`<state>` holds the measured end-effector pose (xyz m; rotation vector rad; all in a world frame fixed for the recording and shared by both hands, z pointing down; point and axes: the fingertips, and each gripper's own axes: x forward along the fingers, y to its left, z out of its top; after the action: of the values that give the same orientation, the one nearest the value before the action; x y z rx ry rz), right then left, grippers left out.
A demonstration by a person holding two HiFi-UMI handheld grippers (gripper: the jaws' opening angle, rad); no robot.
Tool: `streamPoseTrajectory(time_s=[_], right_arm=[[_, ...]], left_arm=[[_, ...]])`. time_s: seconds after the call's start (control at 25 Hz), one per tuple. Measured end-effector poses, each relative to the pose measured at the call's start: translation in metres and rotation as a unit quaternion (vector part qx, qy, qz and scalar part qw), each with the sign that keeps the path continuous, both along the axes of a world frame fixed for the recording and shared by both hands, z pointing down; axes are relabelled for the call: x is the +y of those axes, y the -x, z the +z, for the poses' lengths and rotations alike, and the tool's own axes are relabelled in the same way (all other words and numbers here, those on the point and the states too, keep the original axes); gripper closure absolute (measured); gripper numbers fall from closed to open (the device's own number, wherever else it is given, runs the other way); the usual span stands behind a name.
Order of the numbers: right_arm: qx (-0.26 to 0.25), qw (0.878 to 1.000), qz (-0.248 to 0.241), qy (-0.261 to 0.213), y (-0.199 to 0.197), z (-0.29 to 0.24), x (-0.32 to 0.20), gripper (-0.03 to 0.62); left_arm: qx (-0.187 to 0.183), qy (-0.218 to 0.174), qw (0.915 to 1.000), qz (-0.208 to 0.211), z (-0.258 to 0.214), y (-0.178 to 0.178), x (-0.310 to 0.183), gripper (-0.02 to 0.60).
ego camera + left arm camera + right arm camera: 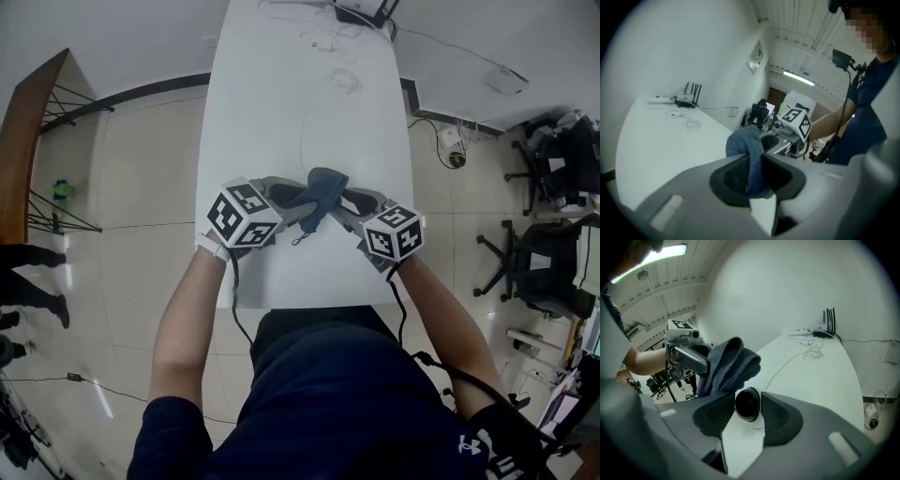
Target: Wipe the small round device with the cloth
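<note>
A dark blue cloth (320, 190) bunches up between my two grippers over the near end of the white table (309, 103). My left gripper (752, 176) is shut on a fold of that cloth (749, 150). My right gripper (747, 416) is shut on the small round device (749, 405), a white body with a glossy black dome. The cloth (729, 366) hangs just behind and above the device, close to it. In the head view the cloth hides the device; the left gripper (298, 208) and the right gripper (349, 204) face each other.
A router with antennas (361, 11) and loose thin cables (342, 80) lie at the table's far end. Office chairs (553, 225) stand on the floor to the right. A wooden tabletop (23, 141) is at the left.
</note>
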<state>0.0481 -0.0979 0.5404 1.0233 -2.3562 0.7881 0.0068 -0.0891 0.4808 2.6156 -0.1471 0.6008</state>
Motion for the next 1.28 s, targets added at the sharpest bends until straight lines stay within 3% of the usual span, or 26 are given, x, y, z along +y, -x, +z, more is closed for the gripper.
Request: streamPoseTrajectory(time_s=[0.08,0.2,0.44,0.64,0.8,0.92,1.0,1.08,1.2,1.28], right_arm=[[0.006,1.0,-0.005,0.004,-0.002,0.003,0.001,0.419],[0.004,1.0,-0.002,0.012,-0.004,0.005,0.002,0.419],[0.002,1.0,0.019,0.007,-0.008,0.003,0.0,0.427],[-0.007,0.999,0.035,0.009,-0.009,0.003,-0.001,0.427],[-0.015,0.999,0.049,0.001,-0.012,-0.002,-0.005,0.428],[-0.022,0.998,0.062,-0.004,-0.015,-0.004,-0.006,0.43],[-0.026,0.997,0.07,-0.006,-0.018,-0.006,-0.005,0.433],[-0.035,0.997,0.075,-0.007,-0.02,-0.01,-0.004,0.434],[-0.047,0.995,0.083,-0.012,-0.025,-0.018,-0.003,0.441],[-0.055,0.994,0.088,-0.016,-0.026,-0.024,-0.002,0.447]], left_arm=[[-0.016,0.008,0.9995,0.026,0.008,-0.007,-0.008,0.505],[-0.035,0.05,0.9977,0.031,0.03,-0.006,-0.029,0.505],[-0.072,0.165,0.9837,0.006,0.088,0.003,-0.047,0.505],[-0.125,0.205,0.97,-0.037,0.134,0.011,-0.049,0.505],[-0.182,0.155,0.9685,-0.069,0.139,0.02,-0.053,0.503],[-0.239,0.085,0.9614,-0.106,0.138,0.033,-0.057,0.503],[-0.258,0.051,0.955,-0.138,0.136,0.044,-0.061,0.503],[-0.227,0.049,0.9583,-0.167,0.122,0.045,-0.057,0.503],[-0.14,0.041,0.9743,-0.172,0.078,0.028,-0.051,0.503],[-0.132,0.005,0.9797,-0.151,0.048,0.025,-0.05,0.503]])
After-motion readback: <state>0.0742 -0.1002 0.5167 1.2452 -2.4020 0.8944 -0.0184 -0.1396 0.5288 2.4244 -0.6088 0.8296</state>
